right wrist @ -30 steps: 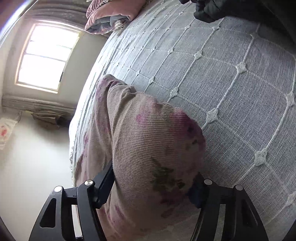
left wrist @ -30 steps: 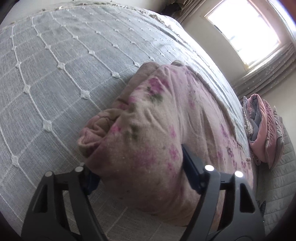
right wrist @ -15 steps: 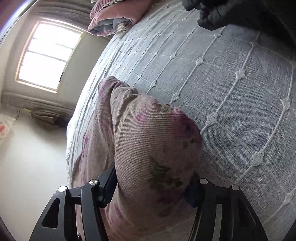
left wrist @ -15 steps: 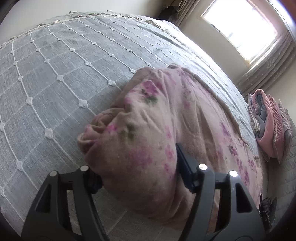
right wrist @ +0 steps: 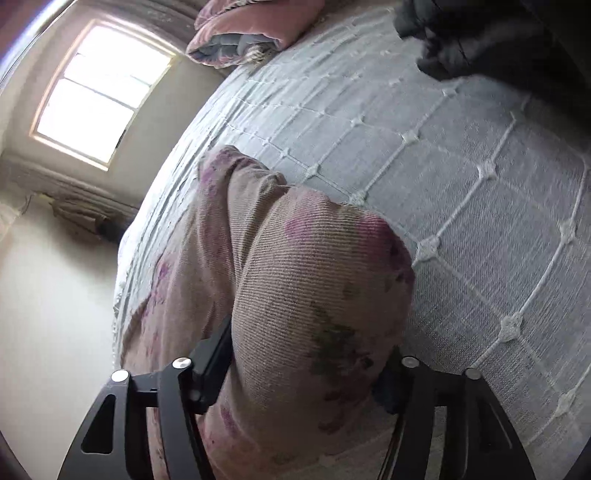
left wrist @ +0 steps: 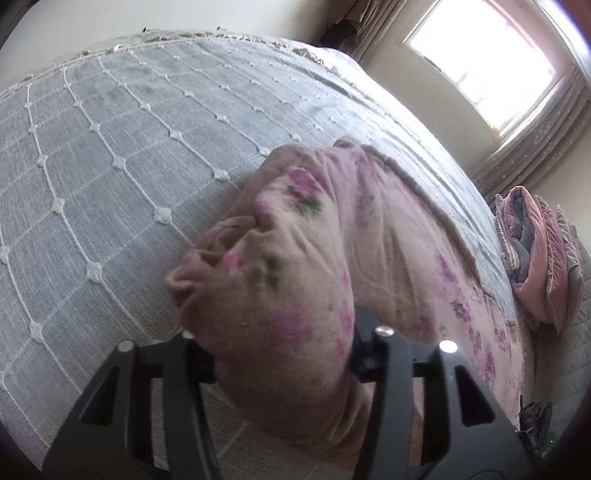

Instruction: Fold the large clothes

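Left wrist view: the left gripper (left wrist: pixel 280 354) fills the bottom of the frame, its black jaws closing on a thick bunched fold of the pink floral garment (left wrist: pixel 295 266), which sits between them and bulges up over both. The right-hand pad presses into the cloth; the other is mostly hidden under the fold. The garment lies from the lower centre toward the right edge of the frame, stretched along the grey quilted bedspread (left wrist: pixel 110 166), whose white stitched diamonds cover the left and upper part of the picture. At the upper right a bright window (left wrist: pixel 487 62) stands above a curtain. At the right edge, a folded pink and grey quilt (left wrist: pixel 535 258) rests beyond the end of the garment. A small dark object sits at the lower right corner, too small to tell.

Right wrist view: the right gripper (right wrist: pixel 303 373) is at the bottom, jaws closing on another rounded, bunched end of the same garment (right wrist: pixel 310 288), cloth filling the gap and touching both pads. The garment runs from the bottom centre up toward the centre left, lying along the edge of the bedspread (right wrist: pixel 480 221), which takes up the right half. The window (right wrist: pixel 99 88) is at the upper left, the pink quilt (right wrist: pixel 251 26) at the top centre, and a dark garment (right wrist: pixel 480 40) lies on the bed at the upper right.
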`<state>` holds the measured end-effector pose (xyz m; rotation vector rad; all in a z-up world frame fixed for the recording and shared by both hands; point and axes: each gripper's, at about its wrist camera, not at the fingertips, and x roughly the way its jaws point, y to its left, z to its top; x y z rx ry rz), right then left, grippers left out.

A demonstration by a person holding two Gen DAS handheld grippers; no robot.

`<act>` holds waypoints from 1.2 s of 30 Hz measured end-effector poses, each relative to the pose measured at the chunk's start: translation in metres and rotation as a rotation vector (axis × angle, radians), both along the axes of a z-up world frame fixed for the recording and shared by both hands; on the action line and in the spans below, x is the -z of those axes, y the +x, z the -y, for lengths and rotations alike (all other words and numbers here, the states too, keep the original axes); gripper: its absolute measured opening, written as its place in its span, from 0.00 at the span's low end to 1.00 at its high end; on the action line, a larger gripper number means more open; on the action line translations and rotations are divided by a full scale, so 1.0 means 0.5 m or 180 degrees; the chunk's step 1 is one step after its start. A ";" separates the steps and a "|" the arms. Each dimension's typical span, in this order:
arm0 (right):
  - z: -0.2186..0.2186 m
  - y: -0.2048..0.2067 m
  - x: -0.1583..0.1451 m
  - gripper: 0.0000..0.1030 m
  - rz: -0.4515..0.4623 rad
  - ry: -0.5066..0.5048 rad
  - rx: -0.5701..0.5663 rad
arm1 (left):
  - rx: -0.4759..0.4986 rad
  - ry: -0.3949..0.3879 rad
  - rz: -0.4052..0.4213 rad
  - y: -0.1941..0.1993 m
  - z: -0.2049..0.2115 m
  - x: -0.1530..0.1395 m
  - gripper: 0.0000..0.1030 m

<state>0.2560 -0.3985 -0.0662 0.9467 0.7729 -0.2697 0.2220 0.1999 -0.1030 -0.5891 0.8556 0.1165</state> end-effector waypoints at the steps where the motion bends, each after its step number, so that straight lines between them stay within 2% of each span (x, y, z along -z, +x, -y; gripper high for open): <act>1: -0.003 -0.002 -0.009 0.52 0.0018 -0.0070 -0.0032 | -0.0005 -0.0003 0.0031 -0.002 0.000 -0.004 0.44; 4: -0.022 0.000 -0.038 0.44 0.0112 -0.0276 -0.0120 | -0.0003 0.0029 0.0092 -0.005 0.003 -0.014 0.40; 6: -0.024 -0.005 -0.049 0.40 0.0188 -0.0262 -0.0143 | -0.0008 -0.0014 0.0141 -0.007 -0.001 -0.021 0.37; 10: -0.016 -0.012 -0.046 0.37 0.0295 -0.0096 -0.0141 | 0.0039 -0.0331 0.0207 0.012 -0.034 -0.045 0.35; 12: -0.016 -0.016 -0.040 0.36 0.0320 -0.0003 -0.0135 | 0.0117 -0.0289 0.0257 0.029 -0.042 -0.075 0.33; 15: -0.020 -0.028 -0.029 0.33 0.0399 0.0254 -0.0085 | 0.0313 -0.0035 0.0413 0.055 -0.053 -0.148 0.31; 17: -0.042 -0.035 -0.040 0.32 0.0550 0.0303 -0.0091 | 0.0327 -0.0020 0.0498 0.074 -0.088 -0.196 0.31; 20: -0.115 -0.036 -0.071 0.31 0.0828 0.0172 -0.0278 | 0.0230 0.0174 0.0644 0.091 -0.165 -0.270 0.30; 23: -0.229 -0.013 -0.082 0.31 0.0906 0.0061 -0.0642 | 0.0135 0.0442 0.0735 0.111 -0.280 -0.341 0.30; 26: -0.370 0.044 -0.082 0.30 0.0973 0.0222 -0.0988 | 0.0006 0.0609 0.0703 0.137 -0.421 -0.394 0.30; 29: -0.537 0.089 -0.108 0.30 0.1177 0.0313 -0.1279 | -0.0293 0.0878 0.0698 0.132 -0.585 -0.427 0.30; 31: -0.659 0.107 -0.117 0.30 0.1242 0.0332 -0.1564 | -0.0500 0.0828 0.0688 0.103 -0.720 -0.409 0.31; 32: -0.713 0.115 -0.115 0.30 0.1222 0.0322 -0.1715 | -0.0580 0.0825 0.0636 0.091 -0.762 -0.387 0.32; 34: -0.820 0.123 -0.091 0.30 0.1090 0.0340 -0.2008 | -0.0710 0.0807 0.0227 0.067 -0.858 -0.290 0.34; 36: -0.888 0.126 -0.056 0.30 0.0885 0.0295 -0.2197 | -0.0710 0.0635 -0.0274 0.052 -0.921 -0.163 0.37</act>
